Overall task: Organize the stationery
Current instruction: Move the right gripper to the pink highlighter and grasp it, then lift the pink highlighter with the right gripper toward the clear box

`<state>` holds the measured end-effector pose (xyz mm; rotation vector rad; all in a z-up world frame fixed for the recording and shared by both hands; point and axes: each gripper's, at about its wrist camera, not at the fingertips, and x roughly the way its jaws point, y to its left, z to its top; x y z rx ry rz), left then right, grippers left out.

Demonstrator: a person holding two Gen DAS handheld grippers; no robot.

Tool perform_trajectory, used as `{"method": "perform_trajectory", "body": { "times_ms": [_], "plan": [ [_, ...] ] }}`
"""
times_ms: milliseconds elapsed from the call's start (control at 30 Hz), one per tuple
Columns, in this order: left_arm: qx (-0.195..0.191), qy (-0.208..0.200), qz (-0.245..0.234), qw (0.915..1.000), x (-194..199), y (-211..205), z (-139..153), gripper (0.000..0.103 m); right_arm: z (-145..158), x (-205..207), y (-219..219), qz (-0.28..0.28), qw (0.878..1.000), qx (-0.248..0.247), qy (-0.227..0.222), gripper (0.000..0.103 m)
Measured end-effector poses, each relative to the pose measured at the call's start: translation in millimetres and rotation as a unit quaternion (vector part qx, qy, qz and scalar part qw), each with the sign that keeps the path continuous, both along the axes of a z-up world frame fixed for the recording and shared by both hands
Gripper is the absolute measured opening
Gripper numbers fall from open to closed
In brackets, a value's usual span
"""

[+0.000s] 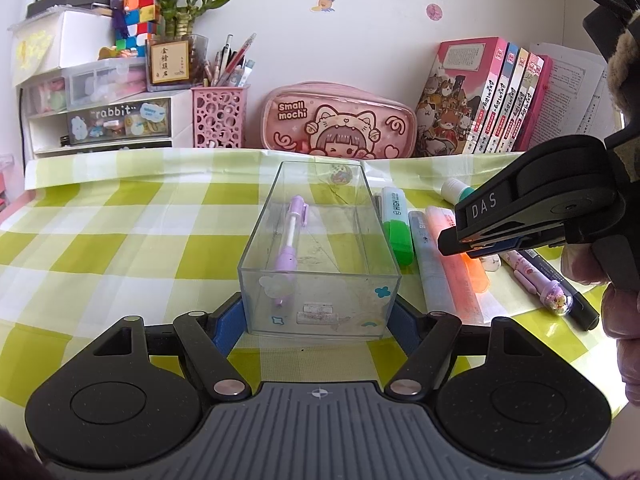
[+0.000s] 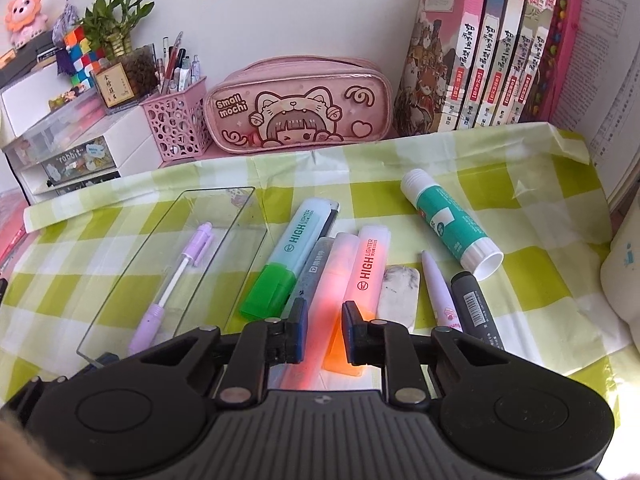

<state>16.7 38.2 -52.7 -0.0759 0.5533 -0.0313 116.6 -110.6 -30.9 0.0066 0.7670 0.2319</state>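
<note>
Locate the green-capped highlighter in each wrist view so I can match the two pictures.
Left wrist view: green-capped highlighter lies right of centre, just right of the clear box.
Right wrist view: centre-left, slanting between the box and the orange highlighter.
Shared landmark: pink pencil case against the wall.

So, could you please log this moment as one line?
left gripper: shut on clear box | right gripper: shut on pale pink pen | purple pen: in box

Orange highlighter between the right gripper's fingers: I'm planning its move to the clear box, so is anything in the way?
Yes. The grey marker and green highlighter lie between the orange highlighter and the clear box. The box top is open, so lifting over them looks clear.
</note>
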Motion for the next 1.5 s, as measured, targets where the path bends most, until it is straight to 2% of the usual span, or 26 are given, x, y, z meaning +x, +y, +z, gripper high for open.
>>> {"method": "perform_trajectory", "body": {
  "times_ms": [100, 167, 333, 467, 533, 700, 900, 1167, 1500],
  "plan": [
    [0.000, 0.000, 0.000, 1.0000, 0, 0, 0, 0.073, 0, 0, -4, -0.012, 0.999, -0.037, -0.011, 0.021],
    [0.000, 0.000, 0.000, 1.0000, 0, 0, 0, 0.073, -1, 1, -9, -0.017, 0.999, -0.034, -0.008, 0.021],
    [0.000, 0.000, 0.000, 1.0000, 0, 0, 0, 0.073, 3, -1, -16, 0.021, 0.999, 0.047, 0.008, 0.021],
    [0.000, 0.000, 0.000, 1.0000, 0, 0, 0, 0.073, -1, 2, -14, 0.037, 0.996, 0.079, 0.028, 0.021],
    [0.000, 0.000, 0.000, 1.0000, 0, 0, 0, 0.073, -4, 4, -13, 0.027, 0.997, 0.066, 0.032, 0.018],
    [0.000, 0.000, 0.000, 1.0000, 0, 0, 0, 0.073, -8, 7, -18, 0.010, 0.998, 0.049, 0.036, 0.018],
    [0.000, 0.000, 0.000, 1.0000, 0, 0, 0, 0.073, -13, 7, -9, 0.019, 0.999, 0.027, 0.031, 0.023],
    [0.000, 0.000, 0.000, 1.0000, 0, 0, 0, 0.073, -13, 7, -9, 0.011, 0.999, 0.022, 0.021, 0.021],
    [0.000, 0.000, 0.000, 1.0000, 0, 0, 0, 0.073, 5, 4, -29, -0.009, 0.995, 0.097, 0.017, 0.020]
  ]
}}
